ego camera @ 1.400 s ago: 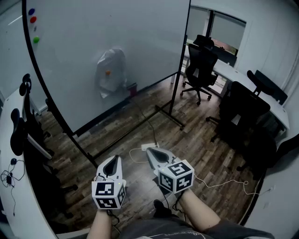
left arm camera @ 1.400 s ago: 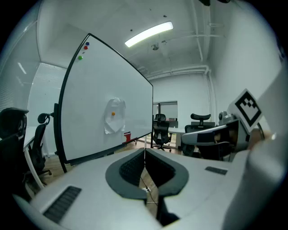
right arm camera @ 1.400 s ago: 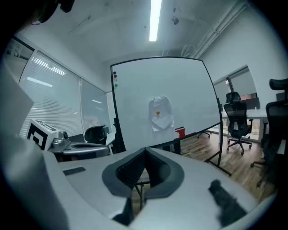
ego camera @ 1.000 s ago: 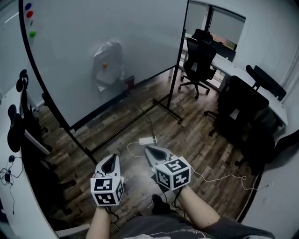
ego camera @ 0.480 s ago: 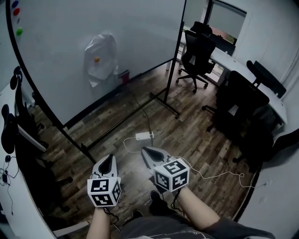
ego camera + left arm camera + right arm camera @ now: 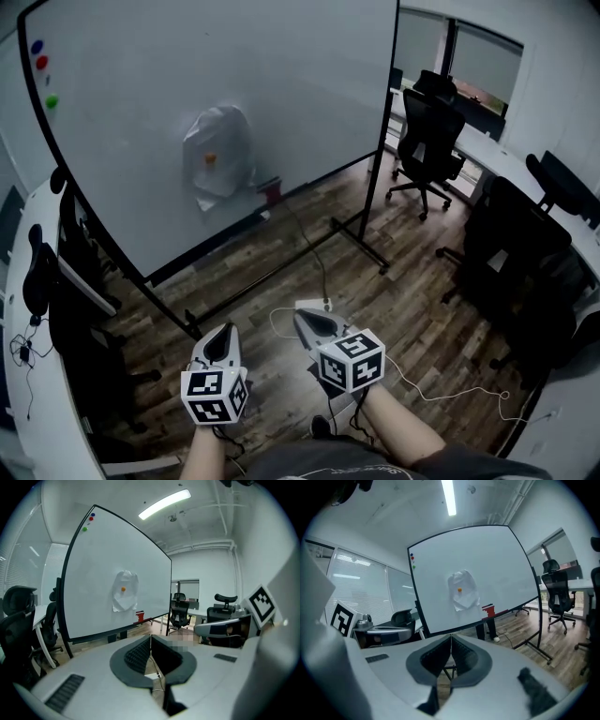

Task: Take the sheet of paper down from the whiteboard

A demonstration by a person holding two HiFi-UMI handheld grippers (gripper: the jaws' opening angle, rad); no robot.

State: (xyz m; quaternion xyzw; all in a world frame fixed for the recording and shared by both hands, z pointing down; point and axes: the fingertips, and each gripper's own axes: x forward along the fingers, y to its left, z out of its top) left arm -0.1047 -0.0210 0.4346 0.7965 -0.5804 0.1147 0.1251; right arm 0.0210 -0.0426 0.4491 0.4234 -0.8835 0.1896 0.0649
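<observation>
A crumpled white sheet of paper (image 6: 217,155) hangs on the whiteboard (image 6: 281,84), pinned by an orange magnet (image 6: 210,159). It also shows as the sheet of paper (image 6: 125,591) in the left gripper view and the sheet of paper (image 6: 462,591) in the right gripper view, well ahead of both. My left gripper (image 6: 216,340) and right gripper (image 6: 310,322) are held side by side low in the head view, far short of the board. Both are shut with their jaw tips touching and nothing between them.
Blue, red and green magnets (image 6: 41,66) sit at the board's top left. A red eraser (image 6: 271,188) rests on its tray. The board's black stand (image 6: 361,244) spreads over the wood floor, where a power strip (image 6: 312,305) and cable lie. Office chairs (image 6: 429,141) stand right, more chairs (image 6: 52,281) left.
The view has swung: the whiteboard and paper sit a little further right and lower than half a second ago. Both grippers stay shut, side by side, and have shifted slightly forward over the floor.
</observation>
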